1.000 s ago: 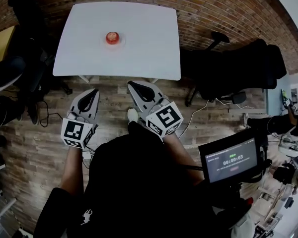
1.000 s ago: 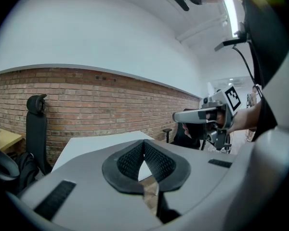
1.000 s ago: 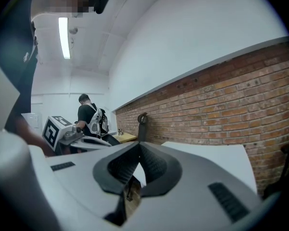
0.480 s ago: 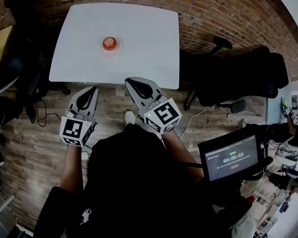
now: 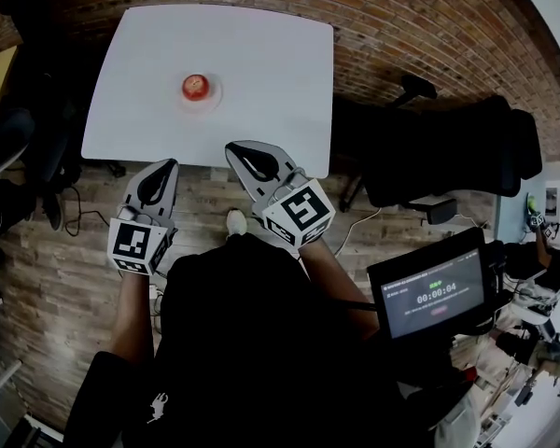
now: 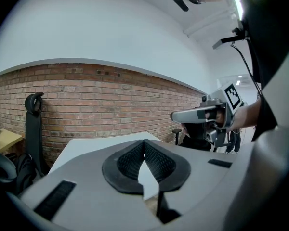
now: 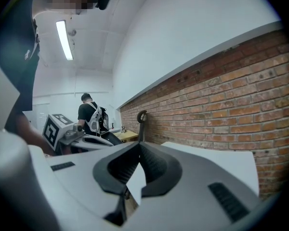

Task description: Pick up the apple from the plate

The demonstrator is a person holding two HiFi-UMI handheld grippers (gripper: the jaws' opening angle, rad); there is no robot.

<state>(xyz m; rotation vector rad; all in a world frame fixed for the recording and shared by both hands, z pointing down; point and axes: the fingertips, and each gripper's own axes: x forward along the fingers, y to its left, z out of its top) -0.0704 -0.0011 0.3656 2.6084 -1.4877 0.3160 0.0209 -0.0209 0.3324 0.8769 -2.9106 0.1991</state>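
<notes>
1. Apple (image 5: 196, 86): red and round, showing no long axis at this size. A paler patch on its crown faces upward. It sits at the centre of a small white plate (image 5: 214, 92).
2. Plate: lies on the white counter (image 5: 271, 63), in its left half and well back from the near edge.
3. Left tongs (image 5: 167, 164): jaws closed tip to tip with nothing between them. They are held short of the counter's near edge, pointing toward it, well apart from the apple.
4. Right tongs (image 5: 233, 148): jaws likewise closed and empty. In the head view the tips overlap the counter's near edge, beside the left tongs.
5. Surroundings: brick wall (image 5: 401, 17) beyond the counter, black office chair (image 5: 448, 147) to its right, wood-plank floor (image 5: 56, 278) below.
</notes>
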